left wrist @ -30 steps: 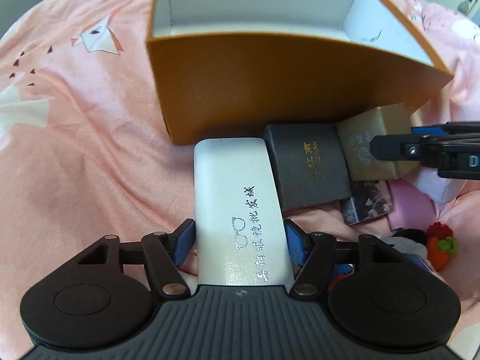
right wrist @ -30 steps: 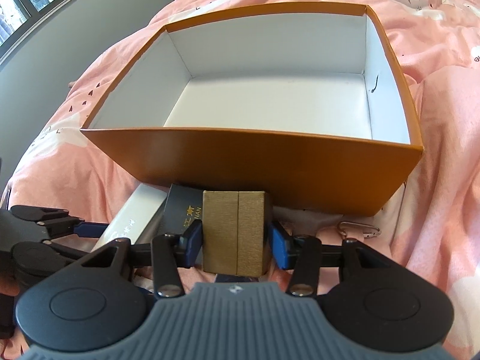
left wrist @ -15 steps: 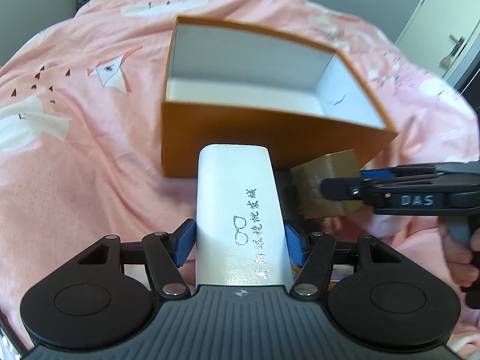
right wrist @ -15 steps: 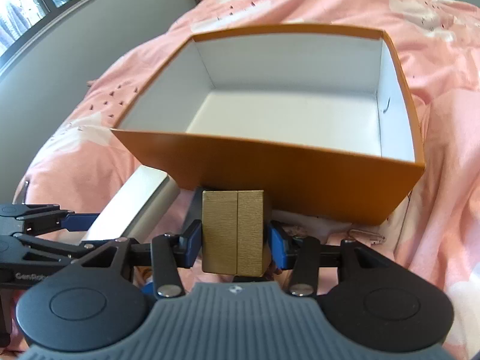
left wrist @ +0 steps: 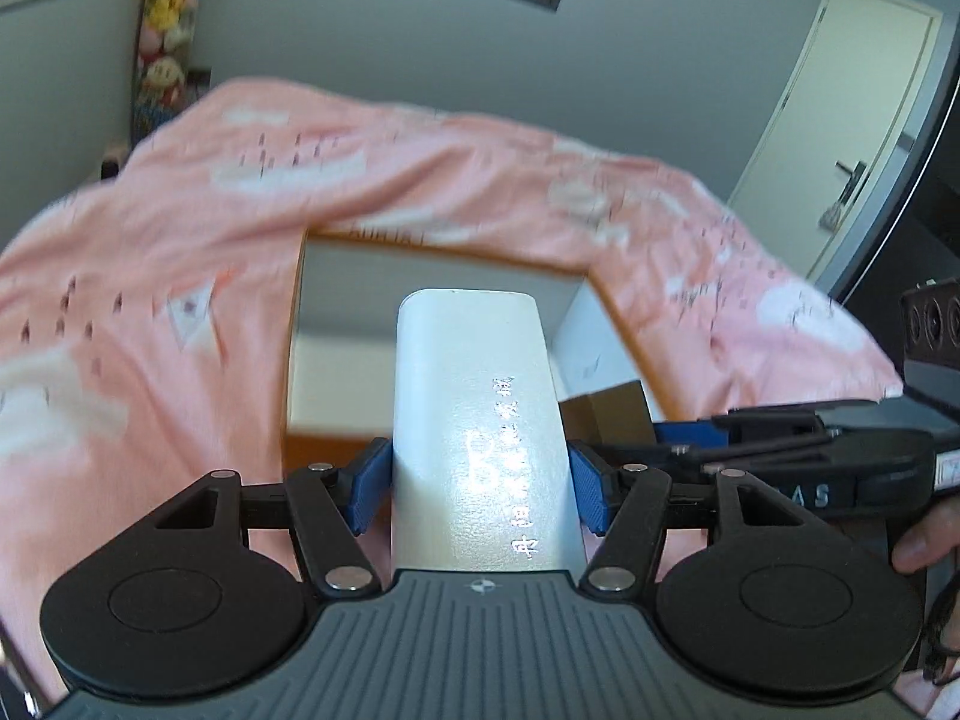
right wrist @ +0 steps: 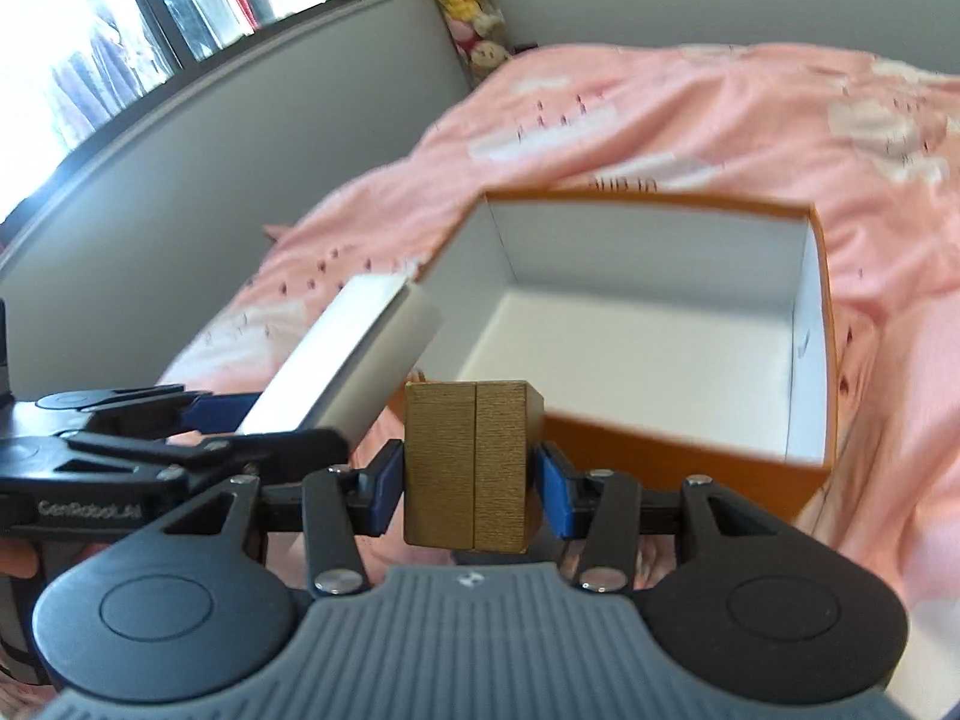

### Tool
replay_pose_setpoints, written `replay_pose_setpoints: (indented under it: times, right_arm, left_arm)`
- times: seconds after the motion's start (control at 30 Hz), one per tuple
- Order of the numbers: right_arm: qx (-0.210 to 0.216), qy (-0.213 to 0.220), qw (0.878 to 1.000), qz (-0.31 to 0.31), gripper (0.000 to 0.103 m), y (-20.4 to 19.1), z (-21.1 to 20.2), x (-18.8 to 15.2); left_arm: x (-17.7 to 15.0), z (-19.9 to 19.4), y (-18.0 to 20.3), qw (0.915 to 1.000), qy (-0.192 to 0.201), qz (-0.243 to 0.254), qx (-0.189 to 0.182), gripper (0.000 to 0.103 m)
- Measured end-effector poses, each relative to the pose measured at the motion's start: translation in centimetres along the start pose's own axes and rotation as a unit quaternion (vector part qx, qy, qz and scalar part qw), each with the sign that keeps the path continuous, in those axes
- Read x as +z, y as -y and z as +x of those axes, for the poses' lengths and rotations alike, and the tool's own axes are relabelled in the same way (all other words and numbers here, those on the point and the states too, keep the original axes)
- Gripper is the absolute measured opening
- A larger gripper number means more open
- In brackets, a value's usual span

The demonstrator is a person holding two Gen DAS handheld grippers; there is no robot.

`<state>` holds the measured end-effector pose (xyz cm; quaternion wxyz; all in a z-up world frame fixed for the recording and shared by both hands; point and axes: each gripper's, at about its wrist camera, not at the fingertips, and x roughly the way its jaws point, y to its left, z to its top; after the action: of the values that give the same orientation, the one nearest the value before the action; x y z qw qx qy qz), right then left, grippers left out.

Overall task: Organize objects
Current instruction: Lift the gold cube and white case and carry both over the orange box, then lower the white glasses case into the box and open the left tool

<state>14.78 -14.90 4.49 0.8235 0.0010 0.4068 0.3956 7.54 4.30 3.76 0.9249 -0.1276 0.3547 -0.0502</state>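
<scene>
Pink patterned bedding (right wrist: pixel 690 120) covers the bed beneath grey walls; orange box (right wrist: pixel 660 300) mid-frame. Left hand-held gripper (left wrist: pixel 480 483) pinches a white case (left wrist: pixel 480 408); right hand-held gripper (right wrist: pixel 468 489) pinches a gold box (right wrist: pixel 468 468), lower centre.

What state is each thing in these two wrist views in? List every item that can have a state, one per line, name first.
Left gripper: shut on the white case, held in the air.
White case: closed, gripped at both sides.
Right gripper: shut on the gold box, held in the air.
Gold box: closed, gripped at both sides.
Orange box: open-topped, nothing visible inside, resting on the bedspread.
Pink bedspread: spread out, rumpled.
</scene>
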Motion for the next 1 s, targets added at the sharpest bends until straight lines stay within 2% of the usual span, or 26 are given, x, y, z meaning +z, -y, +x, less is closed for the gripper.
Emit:
replay_pose_setpoints:
  times: [0.17,0.3,0.4,0.57,0.7,1.0]
  right_arm:
    - [-0.033,0.038,0.999,-0.018,0.049,0.2,-0.8,3.1]
    - [-0.064,0.053,0.996,-0.019,0.049,1.9,-0.1,5.2]
    - [-0.089,0.054,0.994,-0.018,0.049,3.3,1.2,6.5]
    - [-0.103,0.03,0.994,0.011,0.049,6.2,4.6,7.6]
    - [-0.11,0.004,0.994,0.024,0.049,7.8,7.4,7.6]
    - [-0.12,-0.042,0.991,0.033,0.049,9.7,11.1,7.7]
  left_arm:
    - [3.3,1.9,0.4,0.9996,0.023,0.015,0.008,0.071]
    - [5.5,4.9,0.3,0.9996,0.02,0.021,0.006,0.071]
    - [6.3,7.7,0.0,0.9996,0.004,0.026,0.013,0.071]
    - [6.3,13.0,-1.2,0.9984,-0.043,0.027,0.022,0.071]
    - [5.5,16.3,-1.5,0.9945,-0.072,0.049,0.058,0.071]
    - [4.7,20.5,-1.6,0.9765,-0.124,0.107,0.14,0.071]
